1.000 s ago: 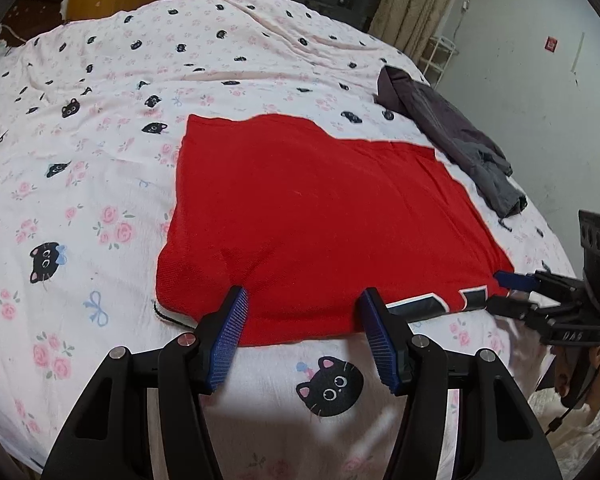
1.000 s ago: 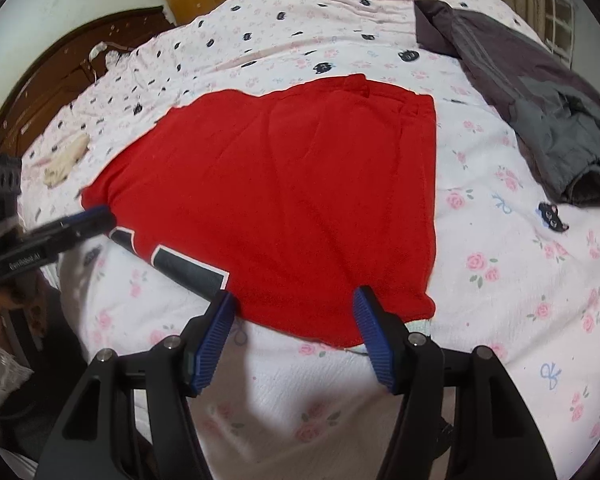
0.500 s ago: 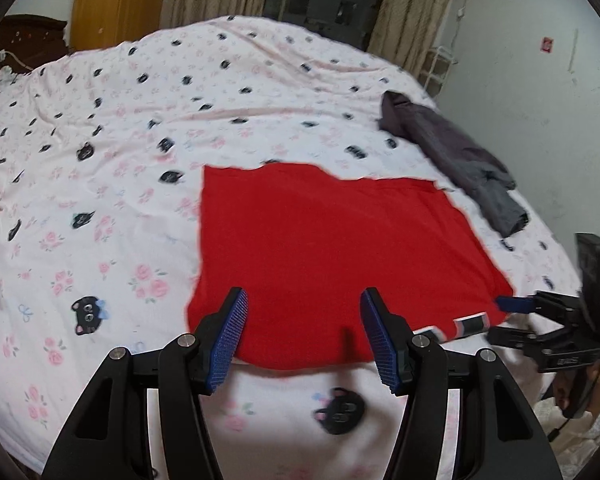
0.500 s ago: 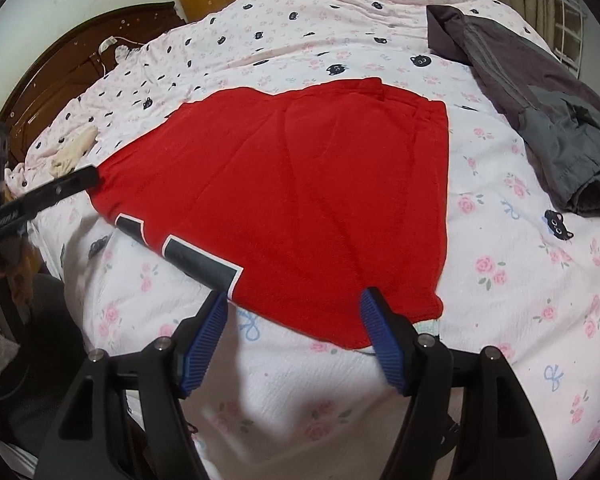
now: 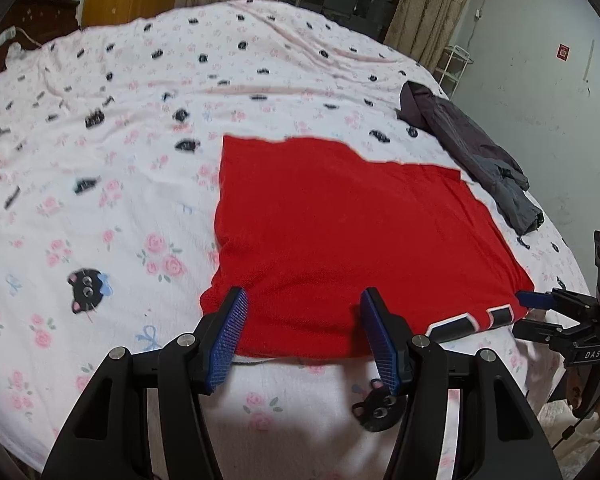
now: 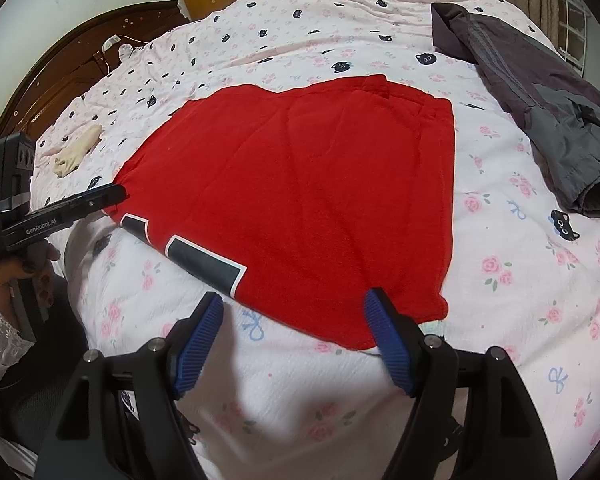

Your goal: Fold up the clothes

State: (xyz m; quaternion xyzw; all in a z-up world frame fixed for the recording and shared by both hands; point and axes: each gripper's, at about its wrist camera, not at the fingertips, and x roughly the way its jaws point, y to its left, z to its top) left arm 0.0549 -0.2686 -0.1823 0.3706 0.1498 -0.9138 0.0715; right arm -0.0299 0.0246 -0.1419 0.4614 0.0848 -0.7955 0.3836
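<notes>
My left gripper (image 5: 304, 338) and right gripper (image 6: 294, 336) gape over the red shirt (image 5: 352, 236). A grey jacket (image 6: 540, 92) lies at 2 o'clock on the bed (image 5: 100, 160). Both have dropped nearer the hem than before.

- The red garment (image 5: 340, 240): underside hidden; black-and-white print (image 6: 204, 258) only partly exposed at its near edge, unreadable.
- Bedsheet (image 5: 100, 140) pattern left of the red garment is blurred.

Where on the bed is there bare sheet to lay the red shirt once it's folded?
Most room lies left of the red shirt, on bedsheet running toward the headboard, apart from a small beige cloth. A narrower strip lies beyond the shirt's far edge. The right side is crowded by the grey jacket.
</notes>
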